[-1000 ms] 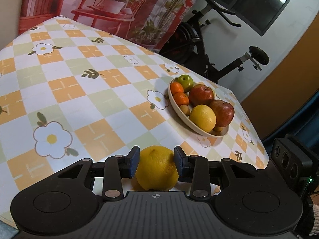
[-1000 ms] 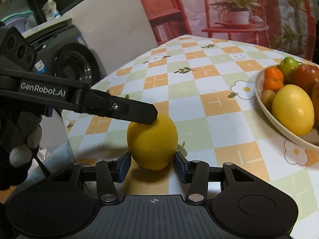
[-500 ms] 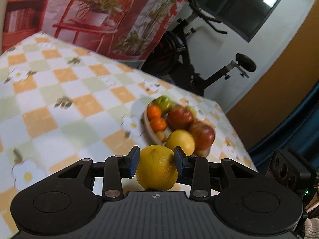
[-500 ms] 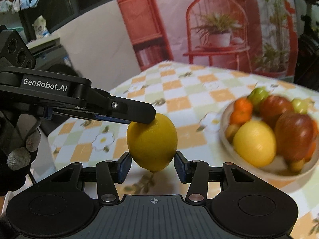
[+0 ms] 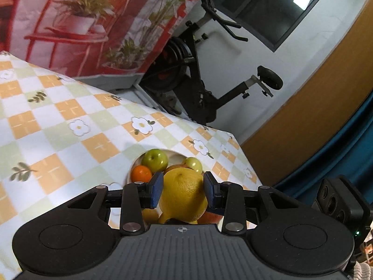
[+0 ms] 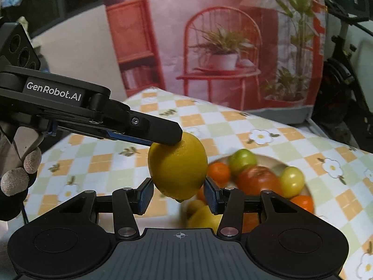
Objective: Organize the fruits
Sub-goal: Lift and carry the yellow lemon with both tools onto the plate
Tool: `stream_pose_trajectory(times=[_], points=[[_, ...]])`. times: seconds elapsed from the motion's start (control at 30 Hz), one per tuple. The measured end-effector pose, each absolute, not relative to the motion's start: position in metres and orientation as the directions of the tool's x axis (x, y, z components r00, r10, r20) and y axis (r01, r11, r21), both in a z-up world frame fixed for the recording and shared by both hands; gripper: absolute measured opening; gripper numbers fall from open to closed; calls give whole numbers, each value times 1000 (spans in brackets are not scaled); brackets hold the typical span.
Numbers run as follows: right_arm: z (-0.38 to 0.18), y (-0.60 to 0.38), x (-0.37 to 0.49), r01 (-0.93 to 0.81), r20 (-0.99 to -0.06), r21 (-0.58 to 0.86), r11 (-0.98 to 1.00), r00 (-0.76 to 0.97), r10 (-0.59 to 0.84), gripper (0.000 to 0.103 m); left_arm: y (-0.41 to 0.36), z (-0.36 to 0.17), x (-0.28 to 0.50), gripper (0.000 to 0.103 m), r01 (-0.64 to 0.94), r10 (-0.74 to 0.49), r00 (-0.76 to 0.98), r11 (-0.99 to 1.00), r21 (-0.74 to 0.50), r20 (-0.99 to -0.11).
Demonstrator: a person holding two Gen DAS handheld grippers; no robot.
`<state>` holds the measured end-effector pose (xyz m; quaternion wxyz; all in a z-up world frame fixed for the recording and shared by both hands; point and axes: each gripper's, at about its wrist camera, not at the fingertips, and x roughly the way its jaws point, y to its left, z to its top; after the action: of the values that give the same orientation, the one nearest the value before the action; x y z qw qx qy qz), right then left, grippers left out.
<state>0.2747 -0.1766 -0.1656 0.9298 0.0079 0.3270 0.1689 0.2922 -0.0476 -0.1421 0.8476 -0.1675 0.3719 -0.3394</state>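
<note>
My left gripper (image 5: 183, 190) is shut on a yellow lemon (image 5: 184, 194) and holds it in the air over the white fruit bowl (image 5: 137, 161). In the right wrist view the same lemon (image 6: 177, 165) hangs from the left gripper's finger (image 6: 160, 131), above the near side of the bowl (image 6: 270, 157). My right gripper (image 6: 178, 194) is open; its blue pads flank the lemon's lower end with small gaps. The bowl holds a green apple (image 6: 242, 161), a red apple (image 6: 256, 180), oranges and another lemon (image 6: 204, 215).
The table has a checked orange, green and white cloth with flowers (image 5: 77, 126). Its far edge drops toward an exercise bike (image 5: 198, 81) and a printed backdrop (image 6: 221, 46). A gloved hand (image 6: 16, 175) holds the left gripper.
The lemon was lifted off the table and carried right, from beside the bowl to above it. Both grippers moved along with it; the bowl now lies under the lemon.
</note>
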Motion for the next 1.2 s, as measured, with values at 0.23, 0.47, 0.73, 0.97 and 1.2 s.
stream_pose_trajectory(times=[0.23, 0.47, 0.73, 0.97, 1.2], points=[[-174, -183, 299, -255, -685, 73, 964, 690, 234, 44, -65, -165, 328, 39, 446, -739, 418, 674, -589, -529], [-179, -185, 314, -215, -736, 47, 975, 653, 179, 44, -70, -173, 339, 39, 459, -749, 386, 663, -592, -539], [-178, -184, 323, -190, -765, 36, 981, 627, 149, 41, -71, -183, 346, 37, 458, -734, 372, 678, -575, -568], [-179, -179, 323, -188, -785, 3, 982, 608, 118, 41, -71, -189, 353, 39, 436, -727, 363, 685, -584, -582], [-181, -179, 319, -177, -792, -4, 984, 602, 105, 40, -76, -189, 348, 39, 457, -719, 363, 692, -559, -593]])
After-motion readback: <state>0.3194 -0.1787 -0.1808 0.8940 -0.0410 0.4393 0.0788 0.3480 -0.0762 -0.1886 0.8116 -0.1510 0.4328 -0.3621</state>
